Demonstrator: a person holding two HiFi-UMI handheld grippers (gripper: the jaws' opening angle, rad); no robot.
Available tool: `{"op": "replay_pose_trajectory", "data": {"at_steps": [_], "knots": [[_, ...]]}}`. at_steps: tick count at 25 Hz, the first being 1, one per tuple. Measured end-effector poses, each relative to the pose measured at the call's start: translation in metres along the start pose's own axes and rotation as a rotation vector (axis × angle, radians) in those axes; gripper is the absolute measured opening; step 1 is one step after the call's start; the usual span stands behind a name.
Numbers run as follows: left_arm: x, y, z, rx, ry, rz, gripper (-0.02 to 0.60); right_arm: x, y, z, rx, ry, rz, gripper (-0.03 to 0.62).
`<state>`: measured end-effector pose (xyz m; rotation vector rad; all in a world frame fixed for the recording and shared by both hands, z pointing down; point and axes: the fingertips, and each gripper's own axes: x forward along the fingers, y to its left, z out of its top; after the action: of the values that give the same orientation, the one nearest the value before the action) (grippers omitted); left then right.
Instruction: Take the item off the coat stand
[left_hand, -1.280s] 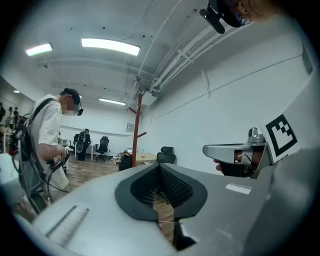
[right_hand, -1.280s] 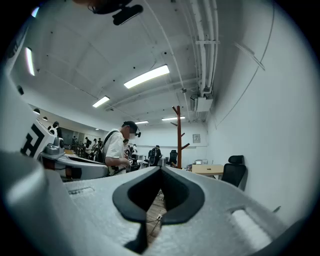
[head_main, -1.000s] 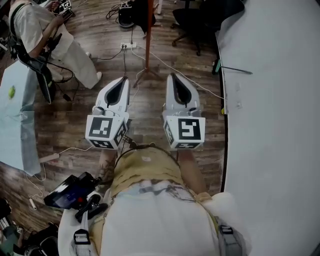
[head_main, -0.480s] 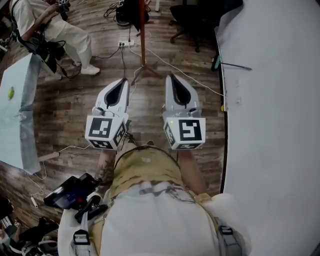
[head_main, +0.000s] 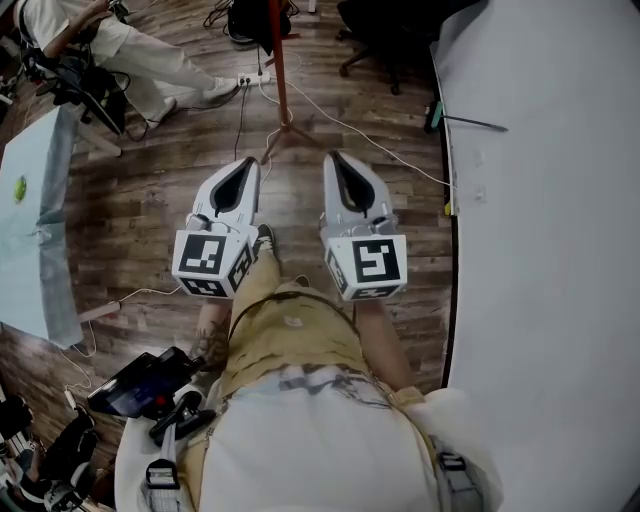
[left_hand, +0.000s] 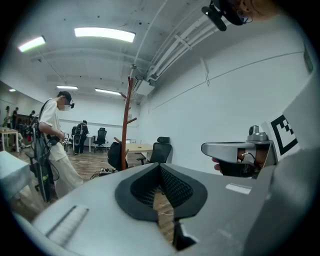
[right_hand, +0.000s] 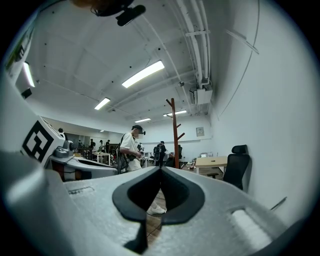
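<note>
A wood floor (head_main: 150, 210) fills the head view, and the person wearing the rig stands on it facing the coat stand (head_main: 279, 70). This is a slim red-brown pole on spread feet, with short pegs near its top in the left gripper view. The item to take off is a dark bag (left_hand: 116, 156), which hangs low against the pole. In the head view only a dark lump of it shows at the top edge.

It looks like soft fabric, so it would probably sag and swing rather than keep its shape, and it is likely of modest weight and not fragile. The best hold is probably its strap or top loop, close to where that goes over a peg, so it can be lifted up and clear. The strap is too small to pick out from here.

The left gripper (head_main: 243, 165) and right gripper (head_main: 336, 160) are held side by side in front of the body, pointing at the stand. Both pairs of jaws are closed together with nothing between them. The bag lies well ahead of the jaws, slightly left of their line
</note>
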<state>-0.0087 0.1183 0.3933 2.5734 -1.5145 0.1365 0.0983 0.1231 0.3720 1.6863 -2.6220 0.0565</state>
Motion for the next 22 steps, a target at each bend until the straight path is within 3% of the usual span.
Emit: {"op": "replay_pose_trajectory", "data": {"at_steps": [8, 16, 22], "knots": [[0.054, 0.038, 0.0, -0.028, -0.006, -0.008, -0.003, 0.055, -0.008, -0.007, -0.033, 0.011, 0.026, 0.0], [0.17, 0.147, 0.031, -0.046, 0.005, -0.029, -0.003, 0.212, -0.038, 0.01, -0.053, 0.012, 0.011, 0.0], [0.196, 0.165, 0.04, -0.02, 0.004, -0.028, -0.003, 0.247, -0.053, 0.017, -0.05, -0.005, -0.01, 0.0]]}}
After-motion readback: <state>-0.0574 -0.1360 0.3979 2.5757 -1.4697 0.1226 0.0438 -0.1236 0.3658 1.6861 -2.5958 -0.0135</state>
